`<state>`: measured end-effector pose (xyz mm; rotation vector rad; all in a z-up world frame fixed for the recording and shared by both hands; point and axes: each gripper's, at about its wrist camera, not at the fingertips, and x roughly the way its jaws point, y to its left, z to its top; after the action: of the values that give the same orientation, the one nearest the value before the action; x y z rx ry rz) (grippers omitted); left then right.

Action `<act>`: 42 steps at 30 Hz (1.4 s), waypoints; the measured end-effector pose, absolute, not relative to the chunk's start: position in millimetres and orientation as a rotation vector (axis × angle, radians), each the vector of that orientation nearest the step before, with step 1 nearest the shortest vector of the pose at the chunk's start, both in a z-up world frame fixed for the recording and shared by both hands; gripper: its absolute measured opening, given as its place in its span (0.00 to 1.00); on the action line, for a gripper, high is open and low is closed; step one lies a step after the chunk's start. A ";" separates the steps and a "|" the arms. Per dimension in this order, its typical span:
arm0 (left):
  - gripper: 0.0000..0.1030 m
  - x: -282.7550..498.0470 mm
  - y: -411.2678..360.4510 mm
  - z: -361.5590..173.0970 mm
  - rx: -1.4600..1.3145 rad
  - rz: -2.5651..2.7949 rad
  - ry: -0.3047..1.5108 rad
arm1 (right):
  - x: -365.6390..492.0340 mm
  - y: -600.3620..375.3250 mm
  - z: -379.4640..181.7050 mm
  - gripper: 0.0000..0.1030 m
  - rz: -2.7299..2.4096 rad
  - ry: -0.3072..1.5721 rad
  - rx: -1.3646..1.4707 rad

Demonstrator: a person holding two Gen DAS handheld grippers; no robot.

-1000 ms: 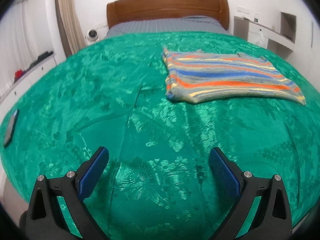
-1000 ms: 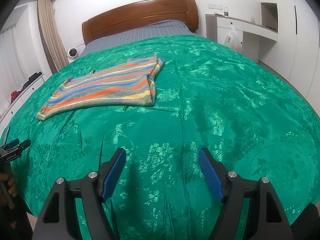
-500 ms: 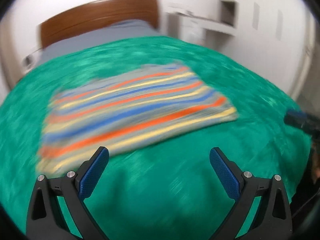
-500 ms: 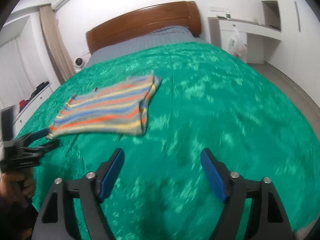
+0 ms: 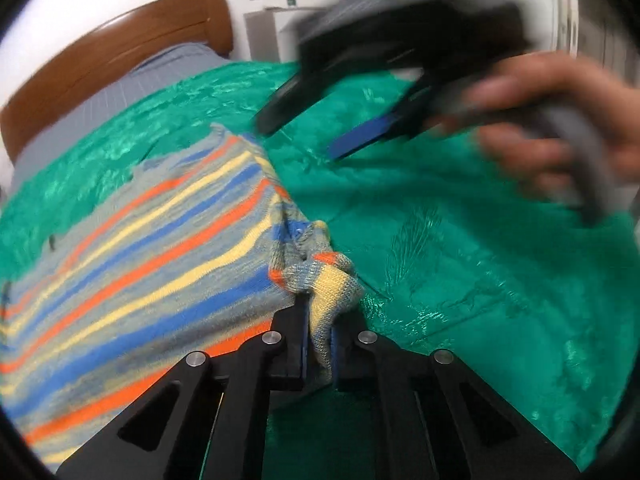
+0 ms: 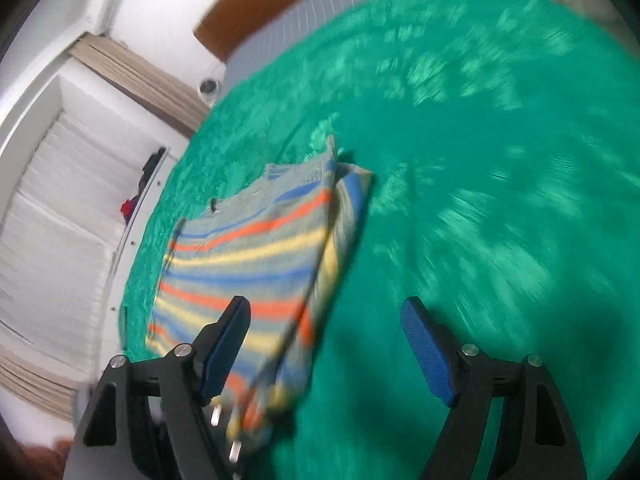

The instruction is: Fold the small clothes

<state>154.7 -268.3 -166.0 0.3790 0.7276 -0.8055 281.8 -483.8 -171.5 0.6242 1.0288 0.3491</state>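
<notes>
left gripper [image 5: 318, 344]: clamped on near corner of striped sweater [image 5: 160, 248], so a fold can be drawn | right gripper [image 6: 326, 344]: jaws apart, held above sweater's far edge | sweater spread ahead on green bedspread [image 5: 460, 240]

Left gripper [image 5: 318, 336] is clamped tight; right gripper [image 6: 326, 344] hangs spread wide, hand-held [image 5: 560, 120].

Green bedspread [image 5: 460, 248] on bed w/ wood headboard [image 5: 120, 52], beige curtain [image 6: 140, 76].
</notes>
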 end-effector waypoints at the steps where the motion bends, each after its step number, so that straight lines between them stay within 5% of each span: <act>1: 0.05 155.5 -262.6 -163.2 0.351 -0.816 0.730 | 301.2 -478.2 -180.9 0.72 0.363 1.051 0.671; 3: 0.05 157.2 -254.6 -156.6 0.307 -0.826 0.725 | 325.1 -467.4 -188.0 0.49 0.344 1.052 0.703; 4: 0.05 158.0 -246.5 -151.9 0.275 -0.824 0.724 | 331.9 -461.1 -185.2 0.07 0.318 1.048 0.673; 13: 0.04 172.1 -97.2 -108.4 -0.136 -0.633 0.715 | 363.7 -322.6 -77.6 0.08 0.439 0.947 0.324; 24: 0.05 186.6 31.6 -145.0 -0.334 -0.337 0.813 | 416.3 -128.5 -122.4 0.08 0.549 1.045 0.181; 30: 0.38 184.2 49.1 -154.8 -0.344 -0.287 0.894 | 422.9 -116.5 -140.9 0.33 0.682 1.058 0.385; 32: 0.71 174.3 48.0 -147.8 -0.319 -0.273 0.868 | 411.5 -129.3 -127.0 0.34 0.684 1.019 0.384; 39: 0.74 192.6 48.9 -137.8 -0.293 -0.245 0.816 | 324.7 -166.9 -93.6 0.34 0.627 0.950 0.054; 42: 0.60 207.9 52.2 -149.9 -0.240 -0.193 0.879 | 284.9 -172.6 -110.8 0.34 0.659 0.980 0.021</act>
<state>207.9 52.2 -149.9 -0.2396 0.8789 -0.1927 284.9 -172.6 -110.8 0.0210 0.9800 0.6587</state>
